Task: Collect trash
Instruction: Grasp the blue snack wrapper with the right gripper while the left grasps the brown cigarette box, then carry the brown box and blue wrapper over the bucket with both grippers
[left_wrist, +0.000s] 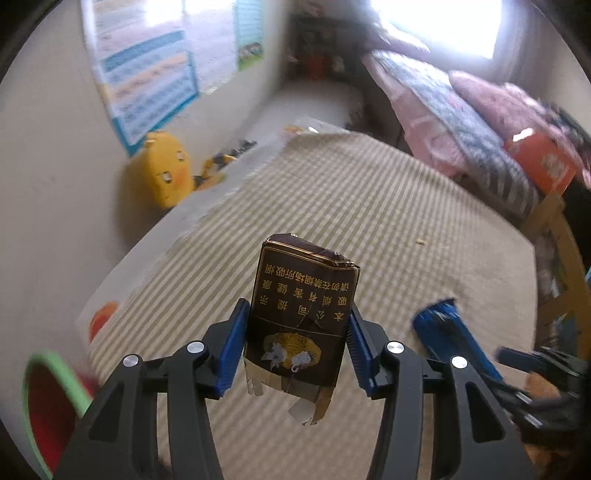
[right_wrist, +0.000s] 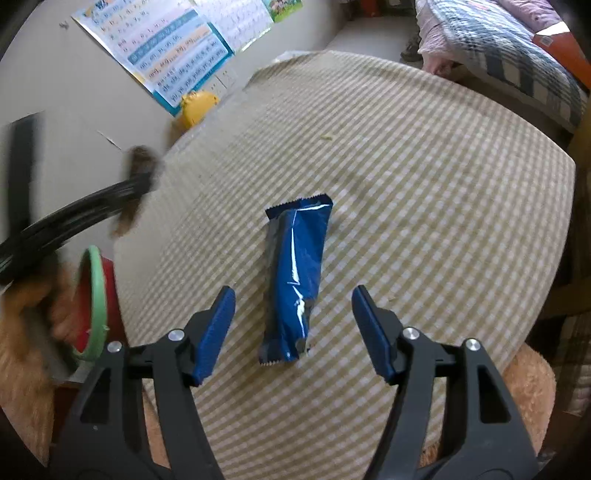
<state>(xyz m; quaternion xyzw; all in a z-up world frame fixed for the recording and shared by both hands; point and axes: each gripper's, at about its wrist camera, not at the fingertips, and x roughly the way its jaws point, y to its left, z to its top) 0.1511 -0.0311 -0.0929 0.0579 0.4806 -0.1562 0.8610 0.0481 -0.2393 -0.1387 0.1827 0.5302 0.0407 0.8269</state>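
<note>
My left gripper (left_wrist: 295, 343) is shut on a crumpled dark brown cigarette pack (left_wrist: 301, 314) with gold lettering and holds it upright above the checked tablecloth (left_wrist: 332, 192). A blue snack wrapper (right_wrist: 295, 280) lies flat on the cloth (right_wrist: 424, 184); it also shows, blurred, in the left wrist view (left_wrist: 450, 339). My right gripper (right_wrist: 293, 332) is open just above the wrapper's near end, one finger on each side of it. A red bin with a green rim (right_wrist: 94, 302) stands off the table's left edge; it also shows in the left wrist view (left_wrist: 48, 398).
A yellow duck toy (left_wrist: 162, 170) sits by the wall to the left. Posters (right_wrist: 166, 48) hang on the wall. A bed with folded blankets (left_wrist: 461, 122) and an orange box (left_wrist: 543, 162) lies at the right. A small crumb (right_wrist: 327, 137) lies on the cloth.
</note>
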